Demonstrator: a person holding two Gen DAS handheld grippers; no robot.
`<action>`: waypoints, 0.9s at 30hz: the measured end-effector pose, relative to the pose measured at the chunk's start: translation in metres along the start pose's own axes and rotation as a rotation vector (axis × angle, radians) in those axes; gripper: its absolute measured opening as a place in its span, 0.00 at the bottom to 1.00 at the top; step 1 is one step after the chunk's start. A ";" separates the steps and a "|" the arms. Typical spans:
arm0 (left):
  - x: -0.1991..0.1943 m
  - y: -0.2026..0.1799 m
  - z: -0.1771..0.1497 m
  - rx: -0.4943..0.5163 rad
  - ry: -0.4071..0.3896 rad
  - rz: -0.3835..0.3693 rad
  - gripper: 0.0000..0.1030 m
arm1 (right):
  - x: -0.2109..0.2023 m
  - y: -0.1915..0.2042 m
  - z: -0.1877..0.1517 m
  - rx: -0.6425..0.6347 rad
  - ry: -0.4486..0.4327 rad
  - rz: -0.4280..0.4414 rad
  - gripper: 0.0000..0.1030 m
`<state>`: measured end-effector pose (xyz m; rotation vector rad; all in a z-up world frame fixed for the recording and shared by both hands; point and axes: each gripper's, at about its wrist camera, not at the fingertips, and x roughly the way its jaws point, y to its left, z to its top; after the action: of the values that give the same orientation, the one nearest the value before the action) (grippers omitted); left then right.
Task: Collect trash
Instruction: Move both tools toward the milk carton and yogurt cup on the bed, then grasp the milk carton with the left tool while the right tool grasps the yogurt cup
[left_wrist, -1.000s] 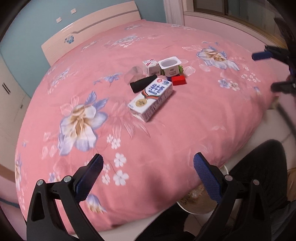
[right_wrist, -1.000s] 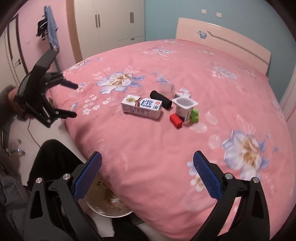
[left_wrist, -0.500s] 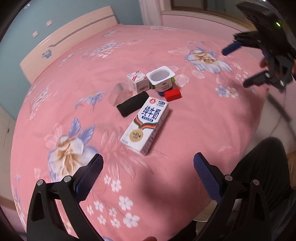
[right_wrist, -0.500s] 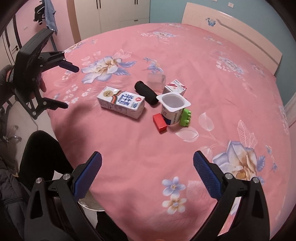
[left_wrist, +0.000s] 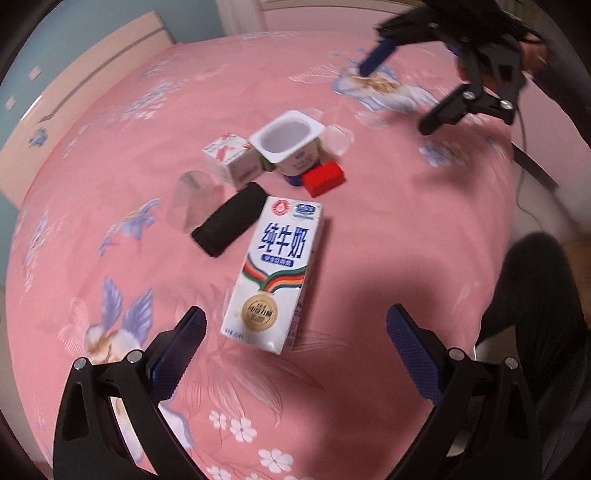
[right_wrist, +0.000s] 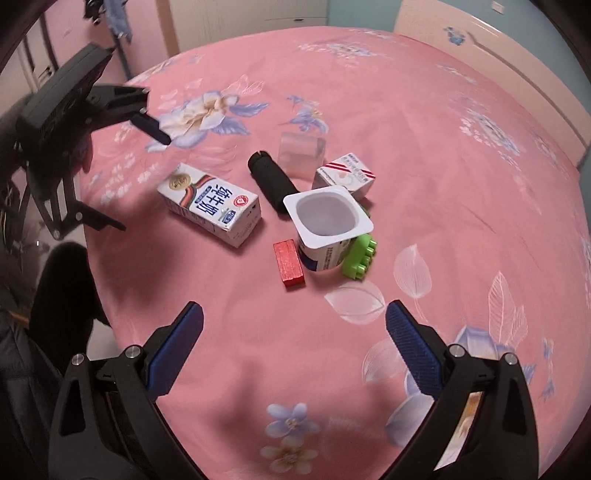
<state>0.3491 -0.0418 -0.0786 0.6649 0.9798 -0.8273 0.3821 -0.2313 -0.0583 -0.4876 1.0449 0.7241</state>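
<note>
- Left wrist view: the left gripper (left_wrist: 295, 343) hangs over a pink flowered bedspread (left_wrist: 388, 229) with its blue-padded jaws spread wide and nothing between them.
- Just ahead of it lies a milk carton (left_wrist: 275, 273), flat on its side, its near end between the lines of the two fingers but not touching either.
- Beside the carton's far end lies a black roll (left_wrist: 231, 221), and left of that a clear plastic cup (left_wrist: 192, 201) on its side.
- Farther back stand a small white box with red stripes (left_wrist: 231, 158) and an upright, empty yogurt cup (left_wrist: 288, 144), close together; a red block (left_wrist: 324, 179) lies against the cup's near side.
- Right wrist view: the right gripper (right_wrist: 293, 343) is likewise spread apart and empty, above bare bedspread, short of the red block.
- A green toy brick (right_wrist: 360, 256) leans against the yogurt cup's right side.
- A dark trouser leg (left_wrist: 535, 295) shows at the bed's edge.
</note>
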 end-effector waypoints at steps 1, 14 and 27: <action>0.004 0.000 0.002 0.012 0.007 -0.022 0.97 | 0.004 -0.001 0.001 -0.012 0.008 0.001 0.95; 0.038 0.019 0.014 0.006 0.052 -0.097 0.96 | 0.064 -0.026 0.036 -0.011 0.101 0.008 0.95; 0.056 0.021 0.022 0.002 0.043 -0.118 0.96 | 0.094 -0.031 0.059 -0.038 0.130 0.022 0.73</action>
<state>0.3938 -0.0649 -0.1176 0.6329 1.0649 -0.9211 0.4701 -0.1840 -0.1170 -0.5629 1.1611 0.7406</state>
